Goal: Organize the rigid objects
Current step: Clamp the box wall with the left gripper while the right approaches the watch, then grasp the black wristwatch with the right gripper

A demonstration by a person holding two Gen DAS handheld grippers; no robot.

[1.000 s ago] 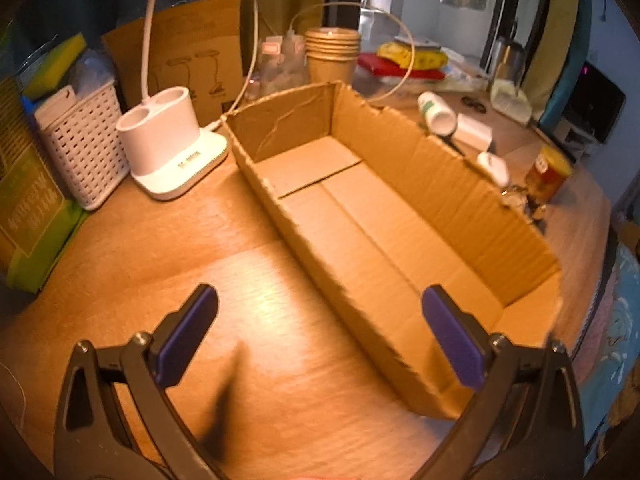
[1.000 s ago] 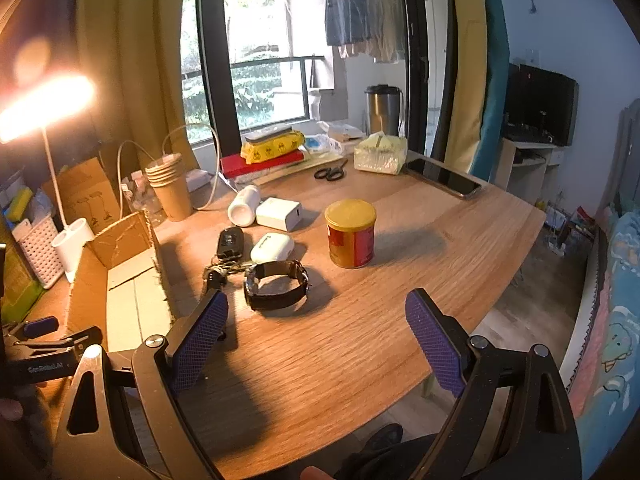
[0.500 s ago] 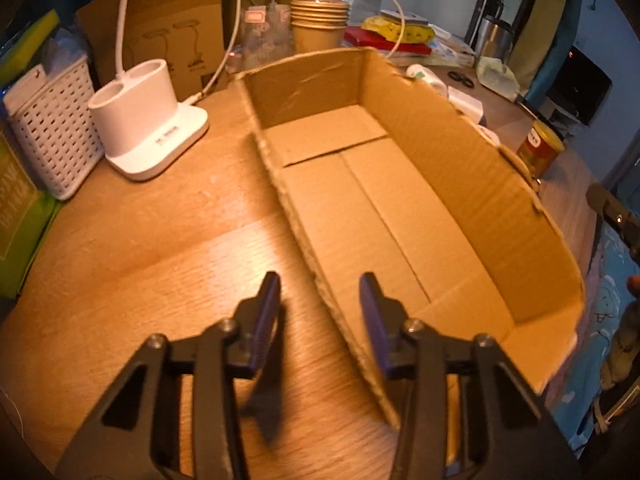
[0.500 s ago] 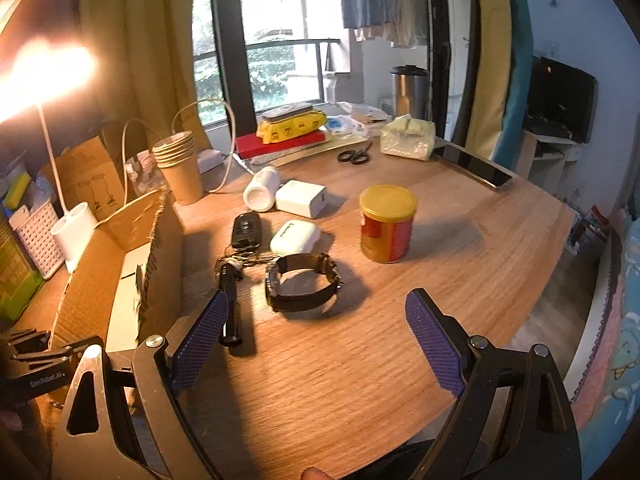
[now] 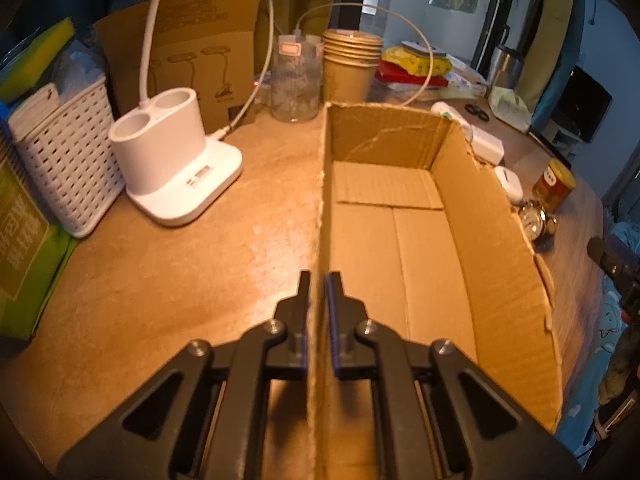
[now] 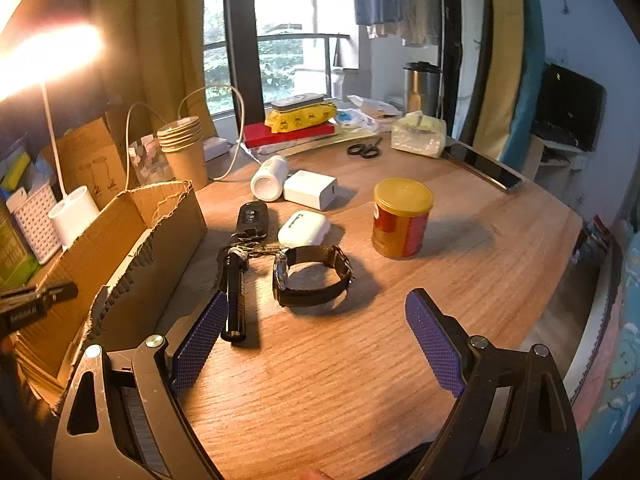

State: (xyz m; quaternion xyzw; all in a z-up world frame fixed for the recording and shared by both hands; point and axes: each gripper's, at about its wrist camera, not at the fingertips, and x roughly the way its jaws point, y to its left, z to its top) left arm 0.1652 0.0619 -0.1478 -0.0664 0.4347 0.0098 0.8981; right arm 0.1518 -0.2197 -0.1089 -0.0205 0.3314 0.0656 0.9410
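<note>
Cardboard is now pinched between the pads of the left gripper (image 5: 318, 300): its jaws have just been closing, from wide apart a second ago to clamped on the near stretch of the cardboard box's (image 5: 496, 240) left wall, one pad outside and one inside. That grip likely serves to steady the box, which stands empty on the wooden table (image 6: 360, 360), so nothing has been sorted yet. The right gripper (image 6: 316, 336) hangs with its jaws spread wide and nothing between them, above the bare table just short of the loose items. Nearest to it lie a black flashlight (image 6: 234, 296), touching a bunch of keys, and a wristwatch (image 6: 312, 276) standing on its strap just beside. Behind those rest a car key fob (image 6: 253, 216) and a white earbud case (image 6: 304, 228), with a yellow-lidded red tin (image 6: 400, 220) upright to their right. Further back are a white charger block (image 6: 310, 189) touching a white bottle (image 6: 269, 178) on its side, then scissors (image 6: 363, 148) near the window. With the box held, the right hand seems free to begin, and the flashlight or watch looks the easiest first pick
</note>
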